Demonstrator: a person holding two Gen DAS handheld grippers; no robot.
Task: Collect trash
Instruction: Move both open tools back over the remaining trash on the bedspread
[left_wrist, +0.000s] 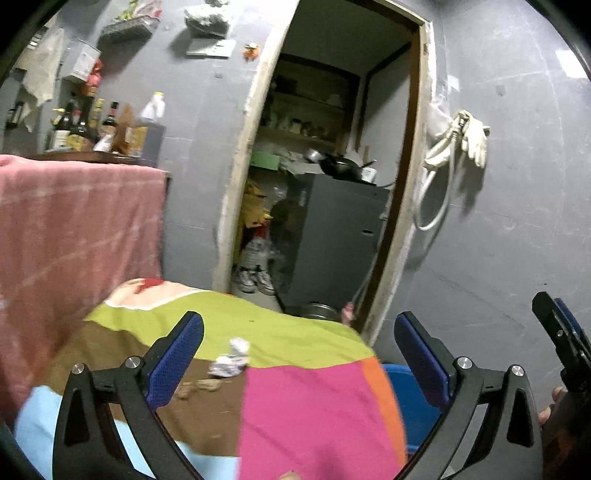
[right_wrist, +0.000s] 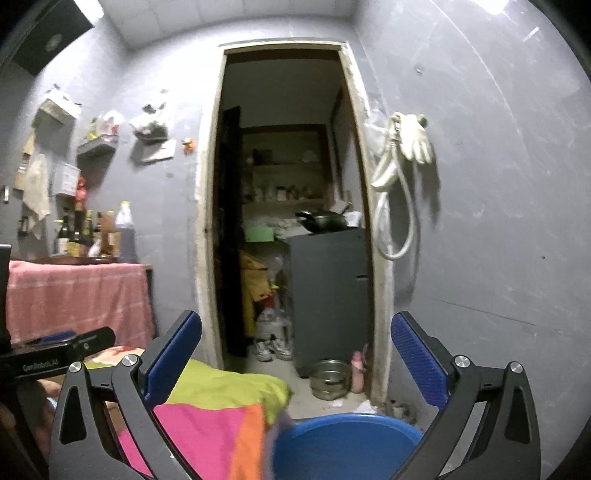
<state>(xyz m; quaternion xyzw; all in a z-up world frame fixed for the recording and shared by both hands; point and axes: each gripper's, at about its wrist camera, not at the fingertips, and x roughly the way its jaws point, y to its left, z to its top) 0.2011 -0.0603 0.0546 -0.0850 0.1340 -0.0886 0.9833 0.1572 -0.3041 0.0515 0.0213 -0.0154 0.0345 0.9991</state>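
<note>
Crumpled white paper (left_wrist: 231, 358) lies on the patchwork cloth (left_wrist: 310, 410), with small brown scraps (left_wrist: 199, 387) just in front of it. My left gripper (left_wrist: 299, 356) hangs above the cloth, its jaws wide open and empty, the paper between and beyond the blue pads (left_wrist: 177, 362). My right gripper (right_wrist: 295, 358) is also open and empty, held over a blue basin (right_wrist: 343, 443) beside the cloth's edge (right_wrist: 221, 417). The right gripper's tip (left_wrist: 561, 336) shows at the far right of the left wrist view. The left gripper's body (right_wrist: 55, 350) shows at the left of the right wrist view.
A doorway (right_wrist: 291, 221) ahead leads to a storeroom with a grey cabinet (right_wrist: 328, 295), shoes (right_wrist: 273, 349) and a metal bowl (right_wrist: 330, 376) on the floor. At left, a pink-covered table (left_wrist: 74, 229) carries bottles (left_wrist: 85, 125). Gloves and a hose (left_wrist: 458, 147) hang on the grey wall.
</note>
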